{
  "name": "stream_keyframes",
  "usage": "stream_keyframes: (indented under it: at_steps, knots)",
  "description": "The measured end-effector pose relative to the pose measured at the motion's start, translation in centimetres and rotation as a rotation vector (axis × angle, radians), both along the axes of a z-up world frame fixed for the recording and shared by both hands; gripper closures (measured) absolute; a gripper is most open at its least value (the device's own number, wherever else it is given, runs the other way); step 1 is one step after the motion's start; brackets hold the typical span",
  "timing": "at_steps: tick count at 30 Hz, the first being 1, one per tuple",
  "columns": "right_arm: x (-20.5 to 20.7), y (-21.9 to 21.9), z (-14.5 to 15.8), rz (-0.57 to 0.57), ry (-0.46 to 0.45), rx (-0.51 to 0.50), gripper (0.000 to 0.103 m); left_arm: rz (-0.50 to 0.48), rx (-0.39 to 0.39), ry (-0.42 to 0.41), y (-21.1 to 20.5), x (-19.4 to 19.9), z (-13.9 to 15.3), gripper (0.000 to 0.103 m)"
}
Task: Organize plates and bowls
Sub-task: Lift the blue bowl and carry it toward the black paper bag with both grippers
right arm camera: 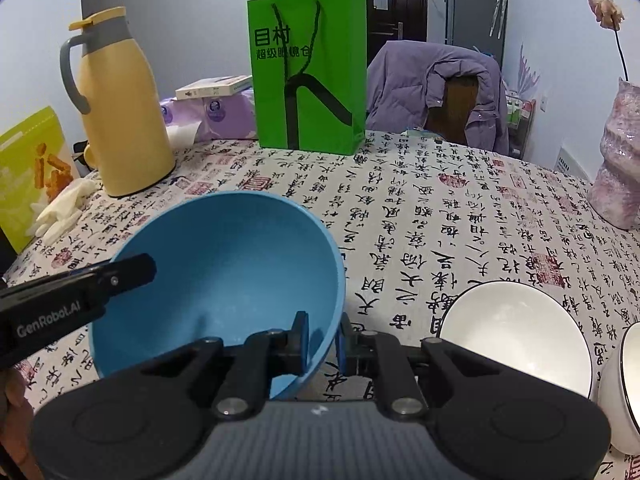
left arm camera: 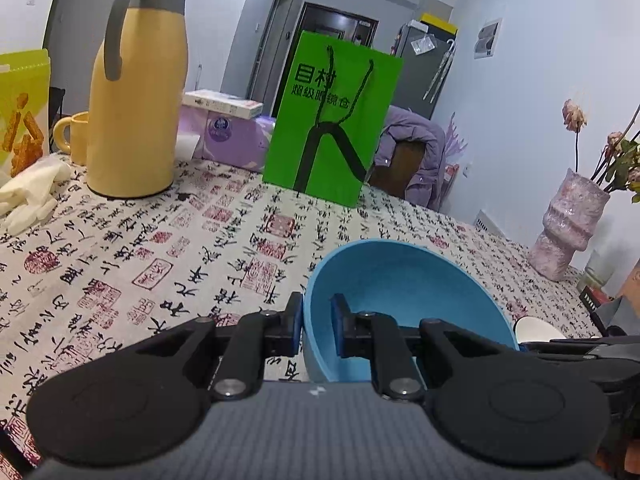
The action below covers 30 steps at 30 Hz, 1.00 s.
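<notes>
**K:** Calligraphy-print tablecloth (right arm camera: 420, 208) over the table, grey walls and a dark door behind. Where's the bowl?

**M:** Blue bowl (right arm camera: 224, 264) at the near edge, left of centre in the right wrist view, tipped so its opening faces the cameras. Can't tell whether its base touches the cloth.

**K:** Tongs?

**M:** Both sets nearly closed, both pinching the blue bowl's rim. Right tongs (right arm camera: 323, 336) clamp the bowl's near-right wall, one pad inside, one outside. Left tongs (left arm camera: 317, 320) grip the opposite side the same way: one finger inside the bowl, the other against the outer wall. The left tool also shows in the right wrist view, reaching in over the bowl's left rim.

**K:** Other dishes?

**M:** White bowl (right arm camera: 516, 336) just right of the blue one, upright on the cloth, dark line round the rim. Second white bowl (right arm camera: 624, 392) at the right frame edge, beside the first; contact unclear.

**K:** Further out?

**M:** Yellow thermos jug (right arm camera: 120, 120) far left, white gloves (right arm camera: 60, 212) and a snack box (right arm camera: 32, 168) near it. Green paper bag (right arm camera: 308, 72) far centre, purple tissue packs (right arm camera: 216, 116) between jug and bag. Pink vase (right arm camera: 616, 168) far right. Chair draped with a purple jacket (right arm camera: 436, 88) beyond the table.
</notes>
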State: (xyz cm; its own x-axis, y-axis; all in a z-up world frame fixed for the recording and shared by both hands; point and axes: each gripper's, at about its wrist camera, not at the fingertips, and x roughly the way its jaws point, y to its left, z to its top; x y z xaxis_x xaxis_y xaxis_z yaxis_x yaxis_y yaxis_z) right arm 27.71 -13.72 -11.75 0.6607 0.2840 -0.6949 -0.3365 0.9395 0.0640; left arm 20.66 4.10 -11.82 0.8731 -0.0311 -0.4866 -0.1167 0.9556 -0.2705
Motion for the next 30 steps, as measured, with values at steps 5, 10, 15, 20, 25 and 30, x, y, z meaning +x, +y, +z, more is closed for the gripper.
stream_keyframes:
  at_steps: [5, 10, 15, 20, 25, 30]
  knots:
    - [-0.1, -0.2, 0.5, -0.008, -0.013, 0.014, 0.09, -0.002, 0.001, -0.031, -0.2, -0.6, 0.8, 0.088]
    - [-0.4, -0.5, 1.1, -0.016, -0.024, 0.035, 0.09, 0.001, -0.004, -0.041, -0.3, -0.9, 1.4, 0.088]
    - [-0.9, -0.5, 1.8, -0.016, -0.039, 0.045, 0.09, 0.007, -0.025, -0.04, 0.0, -1.1, 1.9, 0.088]
    - [-1.4, -0.6, 2.3, -0.017, -0.048, 0.056, 0.09, 0.01, -0.029, -0.045, 0.2, -1.5, 2.3, 0.088]
    - [-2.0, -0.4, 3.0, -0.013, -0.06, 0.071, 0.09, 0.017, -0.029, -0.049, 0.4, -2.1, 2.8, 0.088]
    - [-2.7, -0.1, 3.5, -0.008, -0.072, 0.083, 0.09, 0.024, -0.029, -0.062, 0.8, -3.0, 3.5, 0.088]
